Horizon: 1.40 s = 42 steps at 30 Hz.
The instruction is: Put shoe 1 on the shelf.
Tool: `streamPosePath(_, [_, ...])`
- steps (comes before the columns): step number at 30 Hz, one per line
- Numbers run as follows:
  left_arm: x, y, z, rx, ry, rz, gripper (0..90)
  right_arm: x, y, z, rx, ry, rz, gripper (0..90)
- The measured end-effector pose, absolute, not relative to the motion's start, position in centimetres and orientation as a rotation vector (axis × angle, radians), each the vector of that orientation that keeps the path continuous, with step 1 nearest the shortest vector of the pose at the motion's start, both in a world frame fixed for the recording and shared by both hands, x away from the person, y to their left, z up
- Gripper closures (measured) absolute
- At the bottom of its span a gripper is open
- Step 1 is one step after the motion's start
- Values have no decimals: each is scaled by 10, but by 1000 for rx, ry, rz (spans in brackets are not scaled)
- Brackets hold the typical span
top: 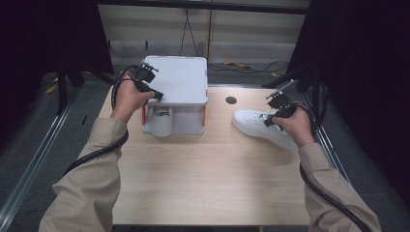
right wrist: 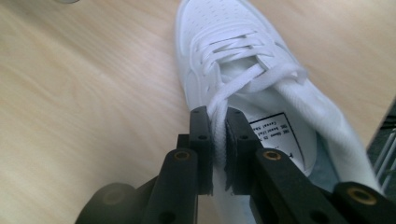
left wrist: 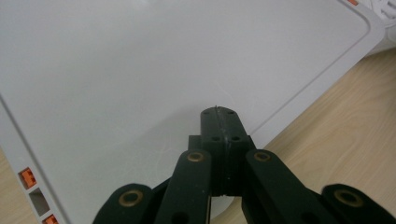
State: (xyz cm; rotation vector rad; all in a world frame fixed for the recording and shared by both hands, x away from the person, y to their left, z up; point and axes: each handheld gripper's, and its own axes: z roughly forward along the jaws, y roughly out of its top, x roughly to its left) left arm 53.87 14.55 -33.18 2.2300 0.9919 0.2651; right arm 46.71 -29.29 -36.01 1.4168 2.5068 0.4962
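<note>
At upper left of the high view, the left gripper [top: 153, 94], jaws clenched empty, rests on a white box lid [top: 179, 79], likely steadying it; one shoe [top: 162, 121] sits inside. Right of centre, the right gripper [top: 270, 120] pinches a white sneaker's [top: 256, 126] lace, likely to lift it. Pale wooden table [top: 208, 174], dark curtained room.

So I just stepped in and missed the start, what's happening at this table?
A person works two hand-held tongs at a wooden table. The right tongs are shut on the tongue of a white sneaker lying on the table. The left tongs are shut, at the lid of a white shoe box, which has another shoe inside.
</note>
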Motion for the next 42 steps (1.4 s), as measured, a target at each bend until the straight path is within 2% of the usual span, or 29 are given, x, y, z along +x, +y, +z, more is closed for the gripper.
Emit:
streamPosePath(2, [538,145,-333,2220,993,266,900,465,-290,-366,1369,2610,407,715])
streamPosePath(3, [537,146,-333,2214,991,268,900,463,-290,-368,1342,2619,383,709])
streamPosePath(9, [537,149,-335,2194,990,250,900,448,-301,-366,1291,2666,487,502])
streamPosePath(11, [537,148,-334,2199,995,246,900,443,-305,-372,1302,2681,470,481])
streamPosePath(15, [537,144,-332,2217,1006,265,900,437,-303,-396,1301,2726,411,504])
streamPosePath(18, [536,144,-332,2216,1010,270,900,437,-298,-410,1341,2724,371,620])
streamPosePath(19, [537,144,-333,2211,1010,264,900,436,-298,-412,1349,2702,363,703])
streamPosePath(21, [537,144,-333,2208,1016,257,900,436,-298,-411,1403,2651,356,770])
streamPosePath(23, [537,144,-333,2211,1010,261,900,436,-297,-411,1512,2620,365,793])
streamPosePath(30, [536,145,-333,2208,1008,263,900,438,-286,-398,1541,2526,430,820])
streamPosePath(34, [536,144,-333,2211,1005,274,900,453,-269,-392,1542,2483,529,816])
streamPosePath(38, [536,144,-333,2218,995,271,900,467,-241,-404,1542,2528,553,772])
streamPosePath(40, [537,145,-333,2209,997,261,900,468,-228,-410,1474,2593,502,692])
streamPosePath(42, [536,145,-334,2198,1001,261,900,464,-222,-411,1421,2640,495,532])
